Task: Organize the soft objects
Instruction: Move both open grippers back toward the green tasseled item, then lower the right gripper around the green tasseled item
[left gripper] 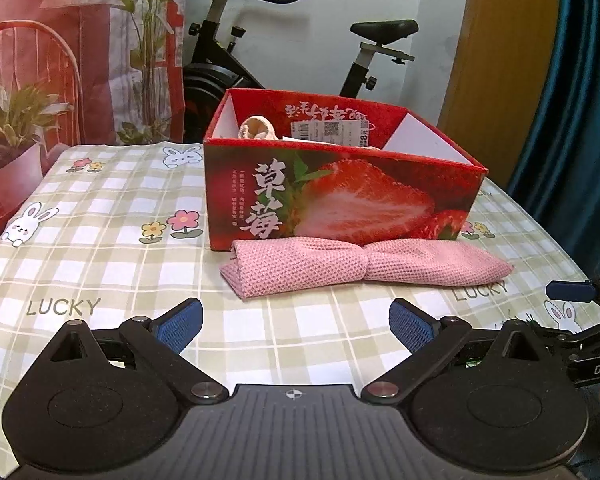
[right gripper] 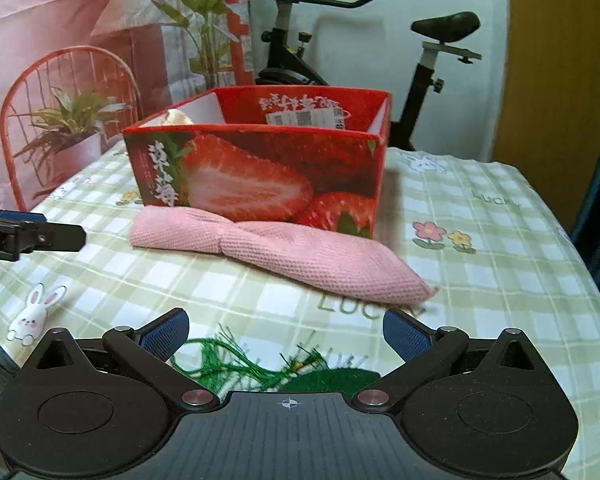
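Note:
A pink knitted cloth (left gripper: pixel 356 266) (right gripper: pixel 284 256), pinched in the middle, lies on the table against the front of a red strawberry box (left gripper: pixel 340 196) (right gripper: pixel 260 168). A beige knitted item (left gripper: pixel 256 128) (right gripper: pixel 178 117) sits inside the box at its left end. My left gripper (left gripper: pixel 296 326) is open just short of the pink cloth, nothing between its fingers. My right gripper (right gripper: pixel 286 334) is open too, hovering over a green tasselled item (right gripper: pixel 260 368) on the table, near the cloth's right end. The right gripper's finger (left gripper: pixel 572 292) shows at the far right of the left wrist view.
The checked tablecloth (left gripper: pixel 100 240) (right gripper: pixel 480 264) with rabbits and flowers covers the table. An exercise bike (left gripper: pixel 284 40) (right gripper: pixel 380 40) stands behind the box. A pink printed backdrop (left gripper: pixel 60 60) hangs at left; a blue curtain (left gripper: pixel 580 100) and wooden door (right gripper: pixel 552 60) at right.

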The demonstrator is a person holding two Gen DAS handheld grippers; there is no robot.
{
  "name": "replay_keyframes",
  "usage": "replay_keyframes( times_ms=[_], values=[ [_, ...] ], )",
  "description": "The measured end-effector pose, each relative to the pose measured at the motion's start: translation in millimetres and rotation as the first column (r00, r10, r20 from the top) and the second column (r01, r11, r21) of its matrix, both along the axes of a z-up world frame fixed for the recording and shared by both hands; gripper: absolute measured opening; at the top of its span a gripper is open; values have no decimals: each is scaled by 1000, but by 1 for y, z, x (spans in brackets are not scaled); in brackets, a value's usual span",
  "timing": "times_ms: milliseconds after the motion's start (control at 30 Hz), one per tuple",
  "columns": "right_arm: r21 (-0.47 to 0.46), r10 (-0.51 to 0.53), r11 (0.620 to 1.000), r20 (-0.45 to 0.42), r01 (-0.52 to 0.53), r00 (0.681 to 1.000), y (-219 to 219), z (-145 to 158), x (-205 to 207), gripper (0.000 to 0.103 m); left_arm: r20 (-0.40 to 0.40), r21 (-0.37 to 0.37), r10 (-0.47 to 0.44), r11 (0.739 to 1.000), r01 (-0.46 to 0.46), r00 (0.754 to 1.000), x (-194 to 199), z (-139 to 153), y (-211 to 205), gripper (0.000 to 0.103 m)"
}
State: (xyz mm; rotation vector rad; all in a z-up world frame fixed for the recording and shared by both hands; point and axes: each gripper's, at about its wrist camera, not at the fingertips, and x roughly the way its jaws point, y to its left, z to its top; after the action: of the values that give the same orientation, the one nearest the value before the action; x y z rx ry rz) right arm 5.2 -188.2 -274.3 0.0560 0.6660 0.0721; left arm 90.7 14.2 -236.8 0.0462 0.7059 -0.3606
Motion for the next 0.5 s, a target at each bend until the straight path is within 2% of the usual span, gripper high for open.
replay_keyframes(
  times_ms=[167,400,500],
  values=[
    [-28,-21,999,-25,20,999,-4,-2,-5,103,-18,-6,-24,1000,24,1000,0,-5,-3,100],
    [-77,-18,997,-138,7,990,-4,-12,-6,101,-50,-20,-37,999,36,998,3,-13,-3,100],
    [-51,-18,999,-182,9,983,-9,-15,-5,85,-56,-23,-38,999,37,998,3,-15,-3,100]
  ],
)
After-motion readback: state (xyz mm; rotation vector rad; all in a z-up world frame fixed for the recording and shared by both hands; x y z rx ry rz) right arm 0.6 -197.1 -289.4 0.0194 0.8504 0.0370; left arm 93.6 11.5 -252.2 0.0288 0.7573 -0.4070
